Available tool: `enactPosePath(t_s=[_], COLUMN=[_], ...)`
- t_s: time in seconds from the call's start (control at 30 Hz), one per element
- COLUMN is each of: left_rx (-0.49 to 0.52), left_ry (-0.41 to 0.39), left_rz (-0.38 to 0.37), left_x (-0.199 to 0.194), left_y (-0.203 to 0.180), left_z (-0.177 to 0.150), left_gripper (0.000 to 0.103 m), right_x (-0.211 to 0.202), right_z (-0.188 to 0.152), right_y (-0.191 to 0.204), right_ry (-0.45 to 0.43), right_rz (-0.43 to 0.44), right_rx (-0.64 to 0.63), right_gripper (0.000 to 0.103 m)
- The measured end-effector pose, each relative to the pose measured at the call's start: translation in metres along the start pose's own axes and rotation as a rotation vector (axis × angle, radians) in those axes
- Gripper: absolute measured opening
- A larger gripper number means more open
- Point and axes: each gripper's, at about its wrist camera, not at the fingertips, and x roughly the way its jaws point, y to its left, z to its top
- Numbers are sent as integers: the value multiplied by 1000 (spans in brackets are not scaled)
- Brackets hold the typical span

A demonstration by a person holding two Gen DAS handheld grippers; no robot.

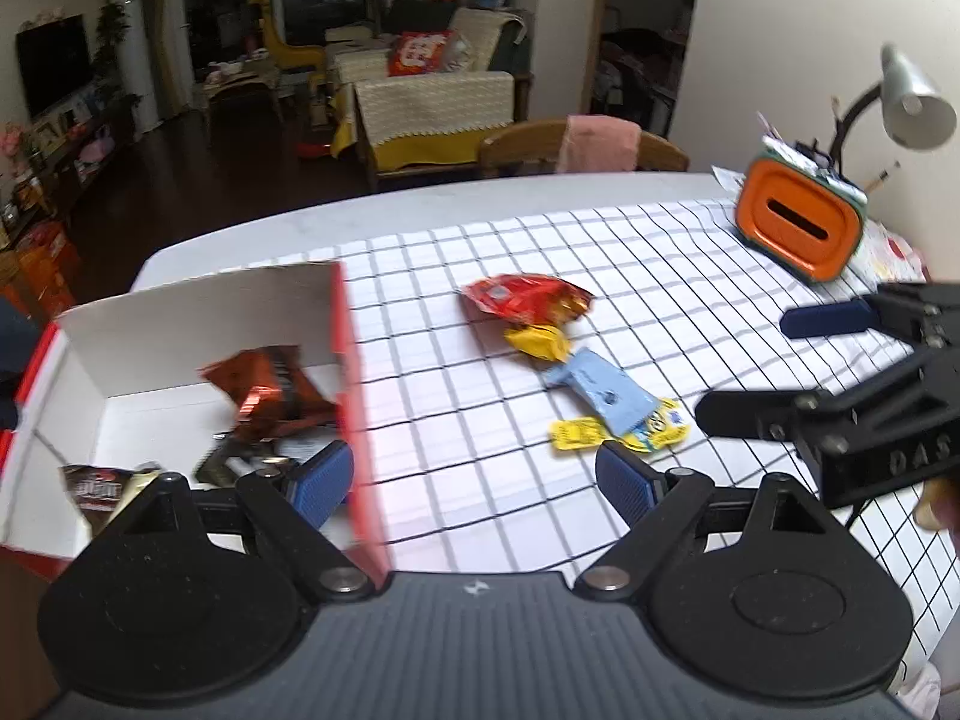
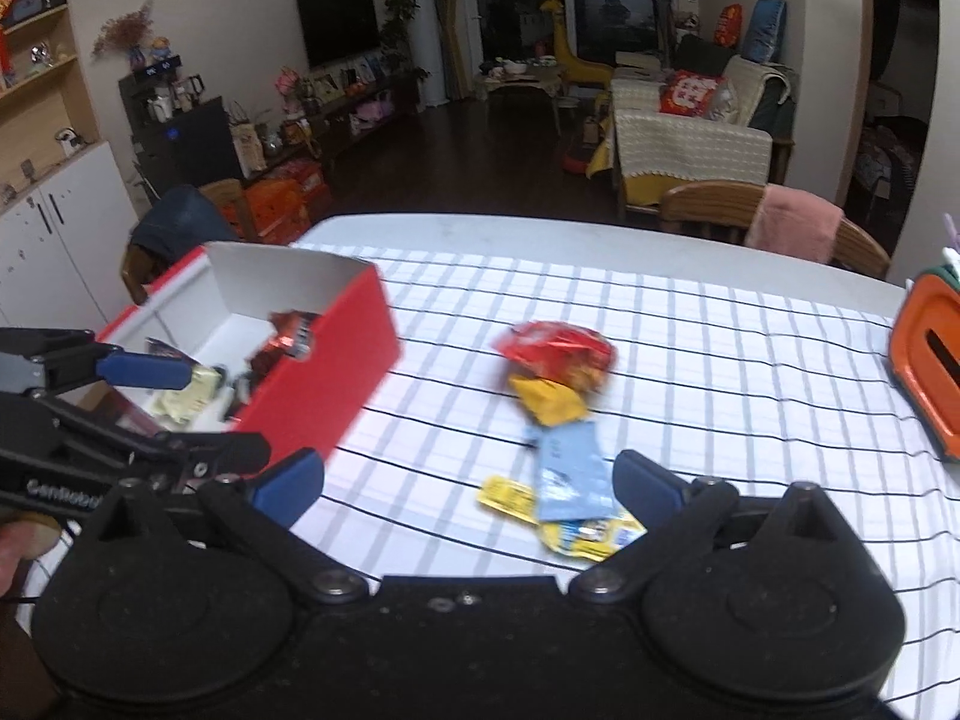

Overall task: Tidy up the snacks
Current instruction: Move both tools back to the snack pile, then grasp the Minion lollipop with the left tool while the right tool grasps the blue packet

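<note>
A red box with a white inside stands at the table's left and holds several snack packets, one brown-orange. It also shows in the right wrist view. On the checked cloth lie a red packet, a yellow packet, a light blue packet and a yellow-blue packet. My left gripper is open and empty, straddling the box's right wall. My right gripper is open and empty just before the blue packet.
An orange and green tissue holder and a desk lamp stand at the table's right. A wooden chair with a pink towel is behind the table. A living room lies beyond.
</note>
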Motion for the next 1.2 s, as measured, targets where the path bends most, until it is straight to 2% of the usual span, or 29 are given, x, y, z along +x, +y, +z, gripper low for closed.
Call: enactPosePath(t_s=[0.2, 0.37, 0.73, 1.0, 1.13, 1.2], left_rx=[39, 53, 81, 103, 107, 114], left_ry=[30, 50, 96, 111, 115, 118], left_rz=[-34, -34, 10, 4, -7, -12], left_x=[26, 46, 72, 81, 84, 85], left_y=[-30, -41, -43, -41, -39, -39], left_z=[-3, -5, -12, -12, -11, -10], left_gripper=[88, 88, 88, 88, 88, 88], right_x=[15, 40, 122, 158, 168, 173], right_z=[-5, -4, -2, -5, -4, -4], right_y=[-34, -55, -61, -58, -57, -58], right_ry=[32, 62, 172, 229, 239, 251], right_rz=[-32, -33, -49, -59, -63, -64], right_rx=[15, 35, 6, 19, 11, 11], right_gripper=[103, 102, 96, 81, 78, 72])
